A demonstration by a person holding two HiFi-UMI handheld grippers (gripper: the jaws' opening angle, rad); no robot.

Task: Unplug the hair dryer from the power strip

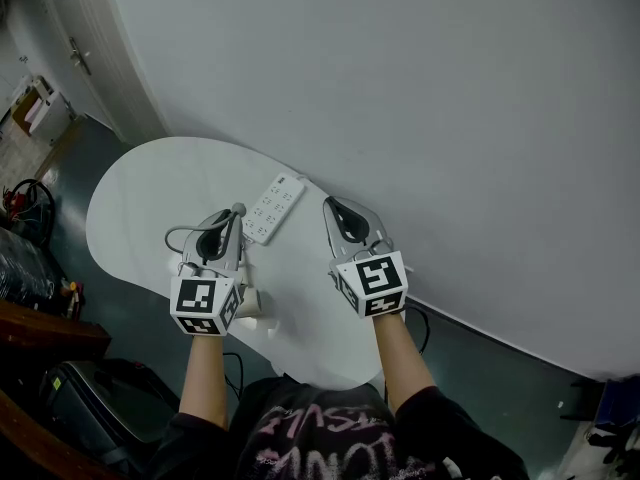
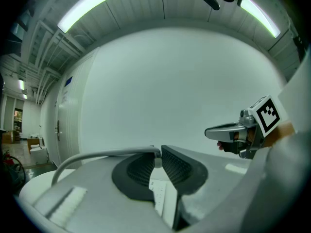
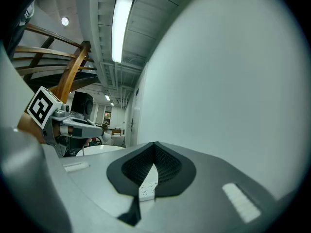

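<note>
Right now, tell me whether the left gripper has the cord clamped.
Yes, the left gripper has its jaws closed at their tips on the grey cord.

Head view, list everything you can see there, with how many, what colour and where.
table: 1, white, rounded, by the wall
power strip: 1, white, on the table ahead of both tongs
cord: 1, grey, looping left on the table
white object: 1, under the left tongs; unidentifiable
left tongs: 1, grey, shut on the cord
right tongs: 1, grey, shut, empty, beside the power strip
forearms: 2, behind the tongs
</note>
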